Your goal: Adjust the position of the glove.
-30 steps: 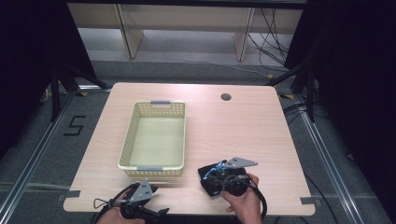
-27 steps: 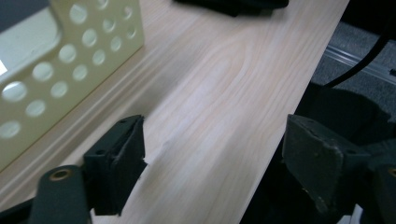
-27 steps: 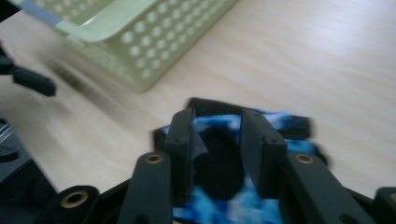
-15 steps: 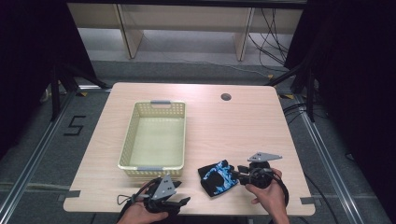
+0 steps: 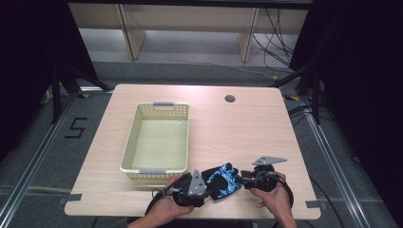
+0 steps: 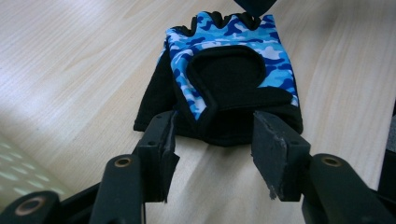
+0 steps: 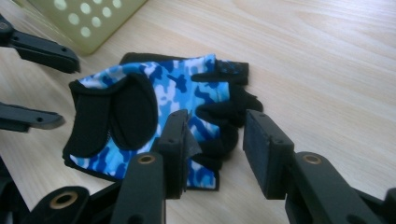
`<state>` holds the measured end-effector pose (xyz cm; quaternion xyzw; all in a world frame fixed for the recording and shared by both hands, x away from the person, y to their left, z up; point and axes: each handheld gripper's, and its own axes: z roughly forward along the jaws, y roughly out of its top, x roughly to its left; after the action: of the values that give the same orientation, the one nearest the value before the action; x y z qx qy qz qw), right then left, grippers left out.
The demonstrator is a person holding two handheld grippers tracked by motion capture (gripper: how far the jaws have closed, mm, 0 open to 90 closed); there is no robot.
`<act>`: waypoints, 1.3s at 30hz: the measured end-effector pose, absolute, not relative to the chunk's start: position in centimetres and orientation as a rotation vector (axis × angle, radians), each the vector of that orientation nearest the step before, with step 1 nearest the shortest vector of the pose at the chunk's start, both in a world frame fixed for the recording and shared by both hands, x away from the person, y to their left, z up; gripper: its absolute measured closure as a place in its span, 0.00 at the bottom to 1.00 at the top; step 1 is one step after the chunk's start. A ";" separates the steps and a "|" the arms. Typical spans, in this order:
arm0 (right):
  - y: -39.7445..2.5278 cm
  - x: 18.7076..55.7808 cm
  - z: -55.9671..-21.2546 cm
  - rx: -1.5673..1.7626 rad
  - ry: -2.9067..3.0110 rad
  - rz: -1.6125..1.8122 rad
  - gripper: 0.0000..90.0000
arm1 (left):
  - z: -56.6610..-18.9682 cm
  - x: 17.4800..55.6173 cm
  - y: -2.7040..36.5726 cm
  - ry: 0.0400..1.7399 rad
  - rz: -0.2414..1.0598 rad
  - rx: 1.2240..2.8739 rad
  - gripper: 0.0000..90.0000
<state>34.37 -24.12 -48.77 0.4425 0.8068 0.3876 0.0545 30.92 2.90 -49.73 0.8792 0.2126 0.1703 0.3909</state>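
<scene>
blue camo glove (image 5: 222, 180), claws (image 6: 212, 154) flanking, basket (image 5: 129, 142) beside

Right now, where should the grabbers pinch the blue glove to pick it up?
Probably the glove's thin edges, since it lies flat: the left gripper at the black cuff from its side, the right gripper at the short finger ends opposite.

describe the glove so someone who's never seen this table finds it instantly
Start at the pale wooden table and find the yellow-green basket on its left half. Just right of the basket's near corner, by the table's near edge, the glove lies flat between the two tools. It is fingerless, blue camouflage with black trim, the one patterned fabric item there.
</scene>
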 end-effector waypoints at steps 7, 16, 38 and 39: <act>-24.1 35.1 -49.6 1.368 2.472 1.161 0.69 | -50.2 31.4 2.5 0.560 0.381 2.253 0.65; -24.3 35.0 -49.9 1.388 2.487 1.149 1.00 | -49.9 31.6 2.2 0.507 0.410 2.226 0.94; -24.8 33.8 -46.5 1.399 2.404 1.353 1.00 | -45.5 33.0 3.0 0.502 0.398 2.176 0.96; -25.0 34.0 -46.3 1.344 2.394 1.349 1.00 | -45.4 33.1 2.9 0.502 0.418 2.179 0.96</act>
<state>34.00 -25.00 -46.33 0.4391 0.7818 0.4407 0.0413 33.14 2.94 -45.44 0.8694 0.2003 0.1667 0.4199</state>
